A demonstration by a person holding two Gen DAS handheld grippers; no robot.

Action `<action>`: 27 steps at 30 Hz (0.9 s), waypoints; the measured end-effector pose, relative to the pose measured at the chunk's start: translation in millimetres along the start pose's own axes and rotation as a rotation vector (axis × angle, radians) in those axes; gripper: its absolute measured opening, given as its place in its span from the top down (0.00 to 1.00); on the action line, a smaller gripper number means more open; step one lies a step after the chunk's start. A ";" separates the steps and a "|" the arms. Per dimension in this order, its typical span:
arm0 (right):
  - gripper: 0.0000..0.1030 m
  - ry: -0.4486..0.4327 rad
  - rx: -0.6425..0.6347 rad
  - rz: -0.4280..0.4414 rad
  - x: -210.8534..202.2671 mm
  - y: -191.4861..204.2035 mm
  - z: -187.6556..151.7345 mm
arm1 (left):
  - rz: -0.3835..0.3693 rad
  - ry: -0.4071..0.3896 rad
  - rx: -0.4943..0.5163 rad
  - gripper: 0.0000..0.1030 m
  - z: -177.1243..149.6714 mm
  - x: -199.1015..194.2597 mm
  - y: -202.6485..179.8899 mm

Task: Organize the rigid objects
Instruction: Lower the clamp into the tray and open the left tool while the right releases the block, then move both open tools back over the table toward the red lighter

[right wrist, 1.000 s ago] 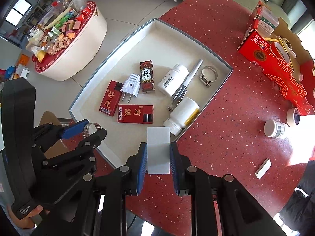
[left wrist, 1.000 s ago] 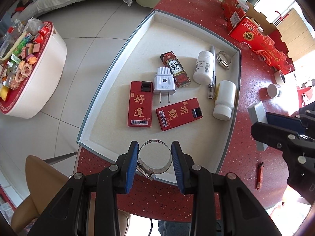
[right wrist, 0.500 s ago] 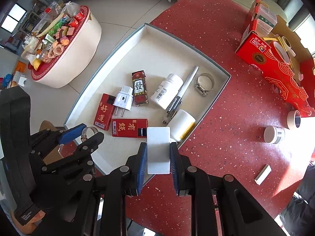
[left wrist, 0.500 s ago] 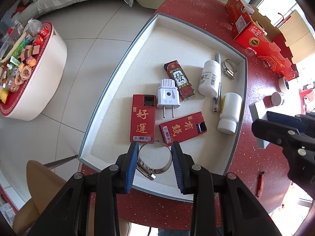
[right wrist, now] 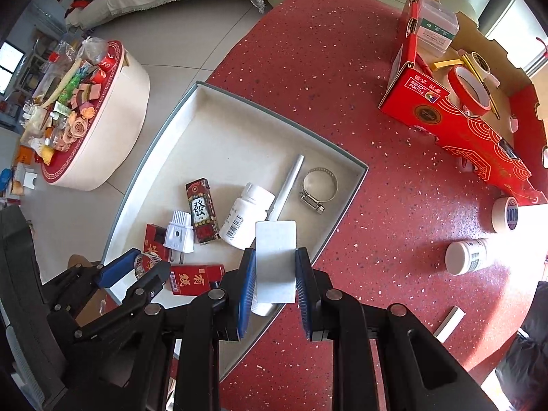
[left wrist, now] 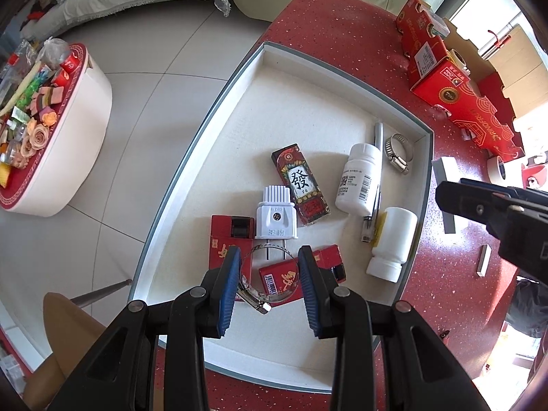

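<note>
Steel hose clamp [left wrist: 265, 282] sits clamped in the left gripper [left wrist: 268, 286], and a white block [right wrist: 276, 257] in the right gripper [right wrist: 275, 282]. Both hang over the tray [left wrist: 236, 78] at six o'clock, likely for dropping in.

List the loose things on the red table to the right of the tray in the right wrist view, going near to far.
White stick → white jar → masking tape roll → red cardboard box.

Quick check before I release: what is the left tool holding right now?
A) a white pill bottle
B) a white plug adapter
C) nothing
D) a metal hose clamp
D: in the left wrist view the left tool is shut on a metal hose clamp, above the tray.
</note>
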State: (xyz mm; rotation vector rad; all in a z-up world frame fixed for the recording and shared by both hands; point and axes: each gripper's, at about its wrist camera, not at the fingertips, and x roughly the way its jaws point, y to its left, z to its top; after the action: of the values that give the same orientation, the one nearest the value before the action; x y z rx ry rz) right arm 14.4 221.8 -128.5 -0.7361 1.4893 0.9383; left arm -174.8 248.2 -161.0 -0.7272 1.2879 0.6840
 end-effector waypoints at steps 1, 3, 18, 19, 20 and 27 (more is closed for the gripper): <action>0.77 0.002 0.000 -0.002 1.8 -1.2 1.9 | -0.001 0.002 0.001 0.64 1.4 1.5 -0.9; 0.77 0.005 0.002 -0.005 5.0 -3.8 6.5 | 0.001 0.007 0.005 0.64 3.9 4.5 -3.2; 0.76 0.060 0.053 0.010 47.2 -18.7 34.5 | 0.017 0.025 0.068 0.30 17.5 26.8 -24.1; 0.61 0.066 0.056 0.015 48.0 -19.3 34.5 | 0.026 0.018 0.077 0.18 17.4 26.1 -25.6; 0.31 0.064 0.061 0.015 47.1 -19.9 33.7 | 0.037 0.014 0.087 0.14 17.4 25.4 -26.7; 0.18 0.026 0.071 0.010 30.0 -27.2 25.0 | 0.056 0.000 0.078 0.00 12.5 21.9 -21.2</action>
State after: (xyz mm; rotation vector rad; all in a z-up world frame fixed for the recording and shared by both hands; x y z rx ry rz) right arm 46.0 232.5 -162.4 -0.6924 1.5424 0.8813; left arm -147.3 246.4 -179.0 -0.6292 1.3313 0.6753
